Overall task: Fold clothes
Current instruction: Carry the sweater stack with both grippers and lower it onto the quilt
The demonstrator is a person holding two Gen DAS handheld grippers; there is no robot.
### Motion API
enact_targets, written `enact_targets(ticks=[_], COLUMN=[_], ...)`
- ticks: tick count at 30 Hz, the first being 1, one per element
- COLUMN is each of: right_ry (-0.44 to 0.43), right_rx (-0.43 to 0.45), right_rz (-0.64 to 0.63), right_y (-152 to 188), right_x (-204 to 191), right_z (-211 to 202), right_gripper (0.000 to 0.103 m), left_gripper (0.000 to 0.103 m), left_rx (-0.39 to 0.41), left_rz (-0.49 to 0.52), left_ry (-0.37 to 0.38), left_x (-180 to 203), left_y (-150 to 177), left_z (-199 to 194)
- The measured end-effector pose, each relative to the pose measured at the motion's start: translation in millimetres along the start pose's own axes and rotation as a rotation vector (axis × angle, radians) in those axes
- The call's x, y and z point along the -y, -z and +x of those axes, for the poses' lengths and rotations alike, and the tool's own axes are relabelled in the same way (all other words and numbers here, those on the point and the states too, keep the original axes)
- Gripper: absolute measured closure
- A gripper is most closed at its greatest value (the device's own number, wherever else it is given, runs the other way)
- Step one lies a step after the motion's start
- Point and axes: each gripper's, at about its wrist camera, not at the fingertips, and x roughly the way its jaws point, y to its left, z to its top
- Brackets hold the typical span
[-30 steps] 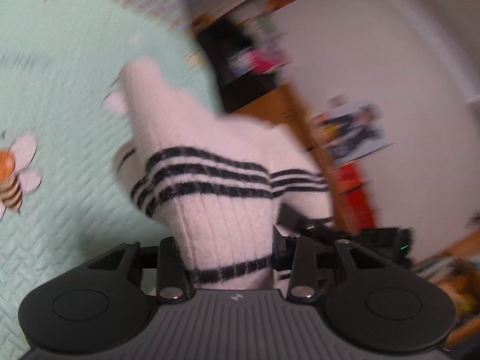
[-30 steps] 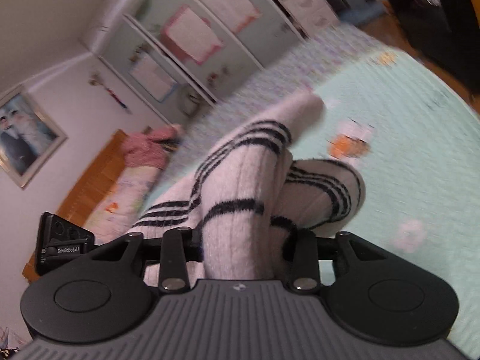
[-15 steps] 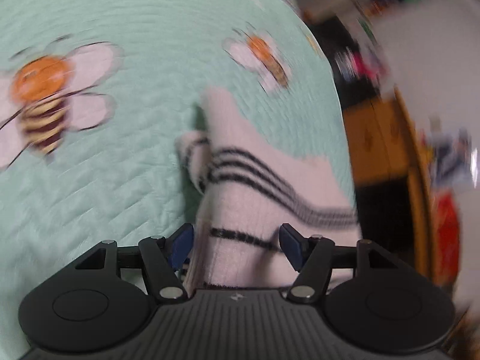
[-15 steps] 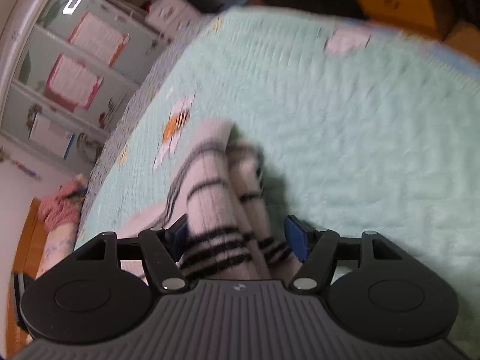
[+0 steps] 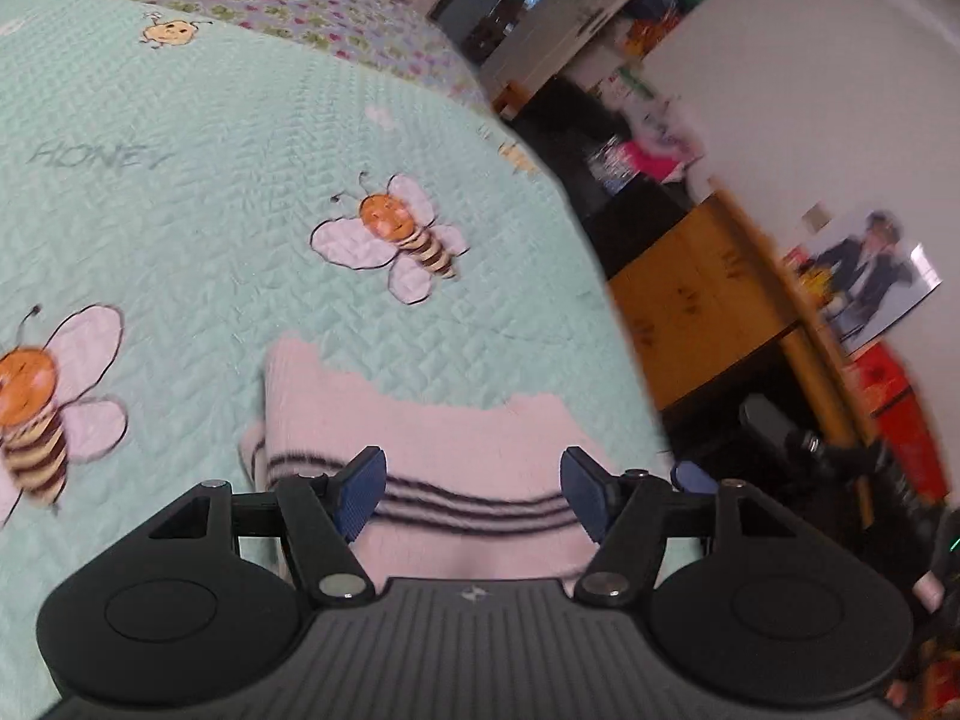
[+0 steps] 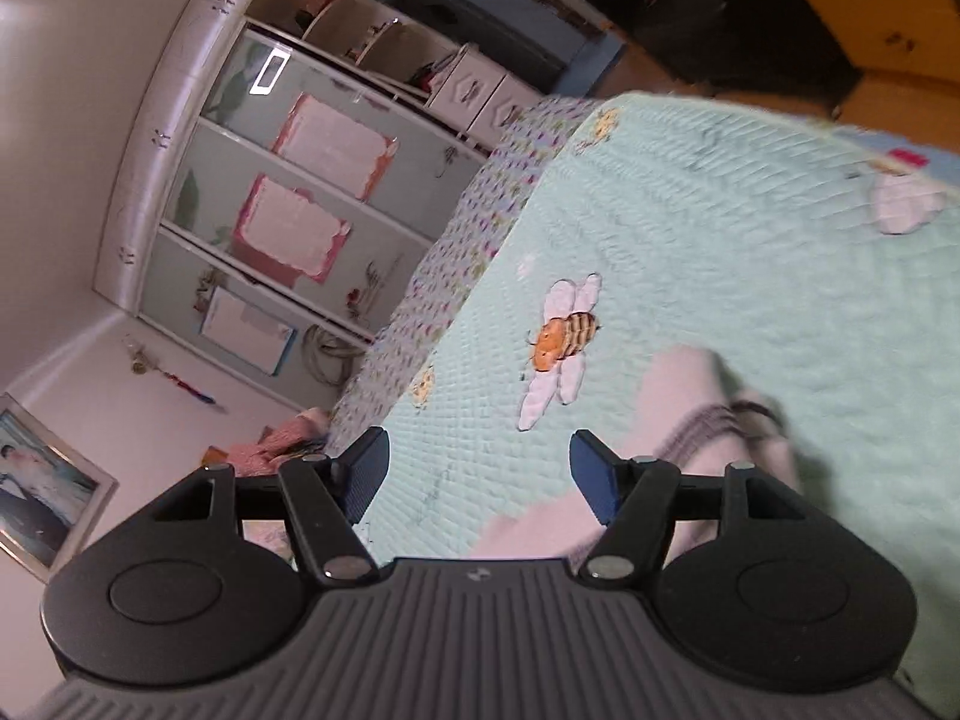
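Note:
A white knitted sweater with black stripes (image 5: 456, 456) lies on the mint quilt (image 5: 180, 210), close to the bed's right edge in the left wrist view. My left gripper (image 5: 471, 495) is open just above it, blue pads apart and nothing between them. In the right wrist view the same sweater (image 6: 708, 414) sits low and to the right, partly behind the right finger. My right gripper (image 6: 480, 480) is open over bare quilt (image 6: 750, 240), holding nothing.
The quilt carries bee prints (image 5: 396, 240) and a floral border (image 5: 270, 6). Past the bed's edge stand an orange wooden cabinet (image 5: 702, 300) and dark furniture (image 5: 630, 204). A mirrored wardrobe (image 6: 288, 180) and pink bedding (image 6: 276, 444) lie beyond the quilt's far side.
Both grippers held the sweater a second ago, opened half a second ago, and have since let it drop on the quilt. Both have drawn back and spread wider.

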Motion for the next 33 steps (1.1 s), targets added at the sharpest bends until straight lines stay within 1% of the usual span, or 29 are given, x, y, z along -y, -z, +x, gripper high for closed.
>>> enact_targets(ticks=[2, 3, 4, 5, 6, 7, 8, 9, 11, 12, 13, 15, 16, 17, 18, 19, 20, 21, 22, 23, 24, 25, 26, 27, 28, 29, 30, 31, 33], right_ry=[0.132, 0.192, 0.251, 0.265, 0.271, 0.254, 0.238, 0.223, 0.190, 0.171, 0.152, 0.113, 0.081, 0.046, 0.014, -0.017, -0.048, 0.038, 0.143, 0.176, 0.198, 0.220, 0.242, 0.264, 0.286, 0.308, 0.330, 0.352, 0.398], right_rx=[-0.084, -0.097, -0.105, -0.081, -0.052, -0.042, -0.032, -0.023, 0.005, 0.025, 0.039, 0.055, 0.061, 0.067, 0.069, 0.071, 0.072, 0.038, -0.001, -0.004, -0.001, 0.002, 0.005, 0.008, 0.011, 0.015, 0.018, 0.021, 0.016], right_rz=[0.033, 0.012, -0.015, 0.002, 0.027, 0.052, 0.050, 0.045, 0.013, -0.016, -0.059, -0.128, -0.122, -0.110, -0.069, -0.023, 0.023, 0.039, 0.051, 0.018, -0.021, -0.061, -0.100, -0.140, -0.180, -0.219, -0.259, -0.299, -0.367], right_y=[-2, 2, 7, 9, 12, 12, 11, 10, 11, 13, 14, 24, 31, 39, 50, 61, 73, 84, 96, 97, 96, 95, 93, 92, 91, 90, 89, 88, 80], right_x=[26, 36, 47, 53, 59, 62, 58, 53, 37, 25, 11, -12, -15, -18, -8, 3, 15, 30, 46, 40, 31, 21, 12, 2, -8, -17, -27, -37, -65], right_z=[33, 45, 57, 57, 55, 53, 47, 40, 21, 7, -8, -40, -53, -66, -74, -81, -87, -82, -75, -75, -75, -76, -77, -78, -79, -79, -80, -81, -76], right_gripper=[0.035, 0.054, 0.100, 0.103, 0.103, 0.103, 0.103, 0.097, 0.079, 0.061, 0.050, 0.046, 0.045, 0.043, 0.040, 0.036, 0.036, 0.036, 0.056, 0.078, 0.091, 0.088, 0.086, 0.077, 0.058, 0.047, 0.030, 0.023, 0.021], left_gripper=[0.037, 0.038, 0.038, 0.038, 0.038, 0.038, 0.038, 0.038, 0.038, 0.038, 0.037, 0.036, 0.036, 0.032, 0.029, 0.029, 0.028, 0.029, 0.029, 0.028, 0.028, 0.028, 0.029, 0.029, 0.029, 0.029, 0.029, 0.029, 0.028], left_rx=[-0.095, -0.118, -0.120, -0.123, -0.132, -0.137, -0.127, -0.113, -0.073, -0.052, -0.038, -0.037, -0.039, -0.042, -0.046, -0.049, -0.075, -0.108, -0.141, -0.134, -0.111, -0.111, -0.129, -0.150, -0.157, -0.144, -0.124, -0.108, -0.107], left_rz=[0.029, 0.059, 0.078, 0.081, 0.078, 0.079, 0.091, 0.106, 0.126, 0.135, 0.125, 0.092, 0.087, 0.086, 0.086, 0.085, 0.101, 0.123, 0.144, 0.186, 0.228, 0.251, 0.254, 0.245, 0.234, 0.229, 0.239, 0.256, 0.261], left_ry=[-0.043, -0.062, -0.065, -0.066, -0.073, -0.078, -0.086, -0.094, -0.100, -0.103, -0.079, 0.007, 0.021, 0.025, 0.029, 0.033, 0.012, -0.017, -0.046, -0.059, -0.058, -0.061, -0.071, -0.082, -0.084, -0.083, -0.093, -0.112, -0.146], left_x=[-10, -13, -14, -14, -13, -11, -7, -2, 8, 14, 18, 23, 23, 22, 21, 20, 16, 11, 6, 5, 9, 14, 19, 24, 29, 33, 39, 45, 53], left_y=[-1, 0, -1, -3, -5, -7, -9, -10, -5, -3, 1, 16, 29, 44, 59, 73, 87, 100, 113, 120, 121, 118, 112, 106, 99, 95, 91, 89, 84], left_z=[32, 40, 42, 41, 40, 39, 34, 28, 4, -10, -25, -53, -61, -67, -73, -80, -72, -60, -48, -43, -46, -49, -51, -55, -61, -69, -79, -87, -100])
